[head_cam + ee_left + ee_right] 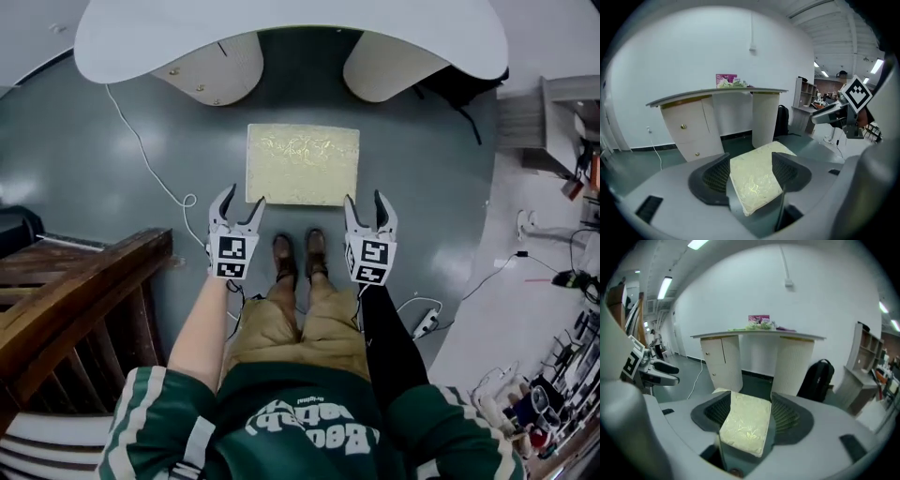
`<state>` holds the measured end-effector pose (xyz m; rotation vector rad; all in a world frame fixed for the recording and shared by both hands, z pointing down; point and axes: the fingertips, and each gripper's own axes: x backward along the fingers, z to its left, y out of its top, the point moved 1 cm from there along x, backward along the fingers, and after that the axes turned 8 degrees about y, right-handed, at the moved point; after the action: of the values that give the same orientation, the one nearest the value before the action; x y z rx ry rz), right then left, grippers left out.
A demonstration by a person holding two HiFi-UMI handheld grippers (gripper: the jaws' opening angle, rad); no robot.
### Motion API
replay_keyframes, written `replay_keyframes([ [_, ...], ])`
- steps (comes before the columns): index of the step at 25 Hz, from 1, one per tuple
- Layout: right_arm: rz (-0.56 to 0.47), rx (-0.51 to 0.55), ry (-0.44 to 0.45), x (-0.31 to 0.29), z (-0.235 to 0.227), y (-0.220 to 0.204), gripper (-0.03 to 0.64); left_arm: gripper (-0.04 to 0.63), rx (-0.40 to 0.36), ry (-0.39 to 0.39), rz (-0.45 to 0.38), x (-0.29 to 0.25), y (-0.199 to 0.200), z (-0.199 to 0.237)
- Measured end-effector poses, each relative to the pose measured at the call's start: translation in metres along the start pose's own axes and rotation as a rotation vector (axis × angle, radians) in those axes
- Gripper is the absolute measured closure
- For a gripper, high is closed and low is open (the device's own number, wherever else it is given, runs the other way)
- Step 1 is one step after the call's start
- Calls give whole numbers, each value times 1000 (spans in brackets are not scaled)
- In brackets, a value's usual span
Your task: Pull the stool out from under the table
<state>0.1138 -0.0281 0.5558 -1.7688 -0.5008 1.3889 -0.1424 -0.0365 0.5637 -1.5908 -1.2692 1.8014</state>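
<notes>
On floor just beyond feet, stool (302, 164) sits clear of bench (281, 33); pull looks done. Left gripper (244, 195) and right gripper (365, 199): jaws released, empty.

The person wears a green jersey (309, 417), tan trousers (330, 328) and brown shoes (282, 260).

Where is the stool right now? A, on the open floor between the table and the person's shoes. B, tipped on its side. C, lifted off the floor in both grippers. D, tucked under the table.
A: the stool stands upright on the grey floor, clear of the table and just ahead of the shoes.
</notes>
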Motion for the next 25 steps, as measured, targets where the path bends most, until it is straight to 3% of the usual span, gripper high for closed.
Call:
replay_keyframes([
  [4, -113, 98, 35, 30, -2, 83, 333, 301, -23, 24, -68, 13, 66, -2],
  [9, -253, 202, 67, 77, -6, 165, 337, 301, -16, 71, -250, 53, 179, 5],
  [14, -404, 286, 79, 119, -5, 222, 336, 301, -67, 114, -427, 107, 267, 18],
  [20, -451, 378, 44, 164, -22, 266, 337, 301, -75, 148, -566, 156, 330, 20],
  [25, -550, 409, 85, 198, -12, 313, 337, 301, -41, 156, -630, 187, 359, 20],
])
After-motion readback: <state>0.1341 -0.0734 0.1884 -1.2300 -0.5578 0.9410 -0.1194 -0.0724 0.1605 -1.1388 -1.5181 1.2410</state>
